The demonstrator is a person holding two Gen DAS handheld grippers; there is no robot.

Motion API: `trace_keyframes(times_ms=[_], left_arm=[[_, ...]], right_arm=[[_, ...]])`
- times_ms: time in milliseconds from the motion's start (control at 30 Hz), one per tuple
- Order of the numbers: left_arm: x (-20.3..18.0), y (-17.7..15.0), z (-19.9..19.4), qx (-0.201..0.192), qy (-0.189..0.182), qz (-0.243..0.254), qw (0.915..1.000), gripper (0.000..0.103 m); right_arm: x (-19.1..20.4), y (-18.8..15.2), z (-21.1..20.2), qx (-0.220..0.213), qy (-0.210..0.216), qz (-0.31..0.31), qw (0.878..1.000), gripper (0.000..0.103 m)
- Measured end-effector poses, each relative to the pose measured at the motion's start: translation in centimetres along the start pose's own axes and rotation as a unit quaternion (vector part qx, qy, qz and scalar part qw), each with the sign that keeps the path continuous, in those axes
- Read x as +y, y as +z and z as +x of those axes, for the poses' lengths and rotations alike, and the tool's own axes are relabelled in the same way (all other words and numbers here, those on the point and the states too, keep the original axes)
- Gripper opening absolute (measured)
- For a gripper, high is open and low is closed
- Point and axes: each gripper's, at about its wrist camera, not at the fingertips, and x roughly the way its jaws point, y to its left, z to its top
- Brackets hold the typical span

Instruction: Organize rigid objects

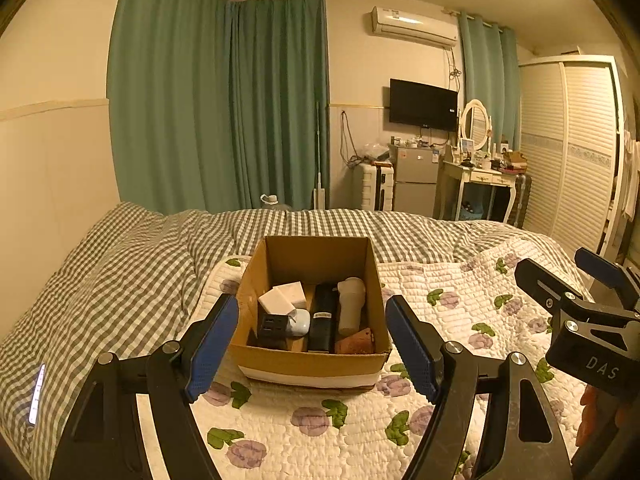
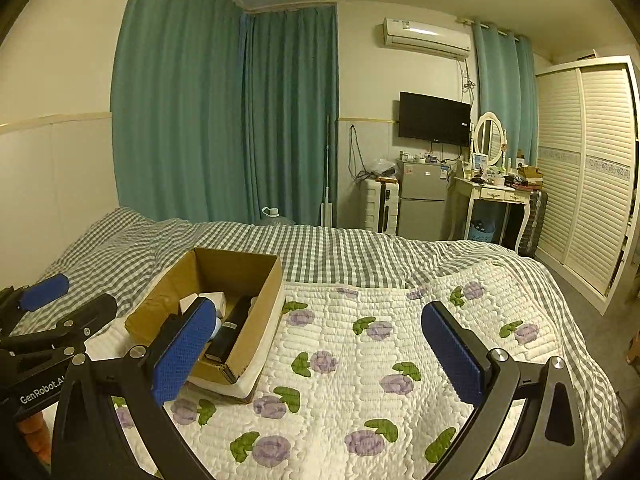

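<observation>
Blue ribbed pads face each other across a wide gap on your left gripper (image 1: 312,344), with nothing between them; it hangs just short of the cardboard box (image 1: 312,360) and frames it squarely. Your right gripper (image 2: 320,344) is spread just as wide and empty, out over the quilted floral cover (image 2: 360,360), with the box off to its left.

The box sits on that cover in the middle of the bed, flaps open, and the rigid things lie inside it in a loose jumble. On the left are two white blocks (image 1: 284,294) stacked crookedly above a black cube with sockets (image 1: 271,326) and a pale rounded case (image 1: 300,322). A long black bar (image 1: 323,316) lies down the middle, a beige handled device (image 1: 351,304) lies beside it, and a brown textured piece (image 1: 356,342) fills the near right corner.

I judge all of these to be hard-shelled and light. The white blocks and the black cube look smooth, so pinch them across flat opposite faces, never corner to corner. The black bar should be taken across its narrow width near the middle, or it will likely tip. The beige device is rounded and may roll in the pads, so hold it on the straight handle rather than the bulbous head. The box walls look soft enough to buckle if you press on them, and the bedding beneath gives no firm support.
</observation>
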Motion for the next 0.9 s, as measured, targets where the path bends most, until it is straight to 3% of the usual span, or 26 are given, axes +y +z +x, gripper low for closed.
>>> trace_keyframes(times_ms=[900], left_arm=[[0.14,-0.63,0.03,0.006,-0.010,-0.007,0.9999,0.079]], right_arm=[[-0.21,-0.76,0.52,0.013,-0.005,-0.004,1.000,0.103]])
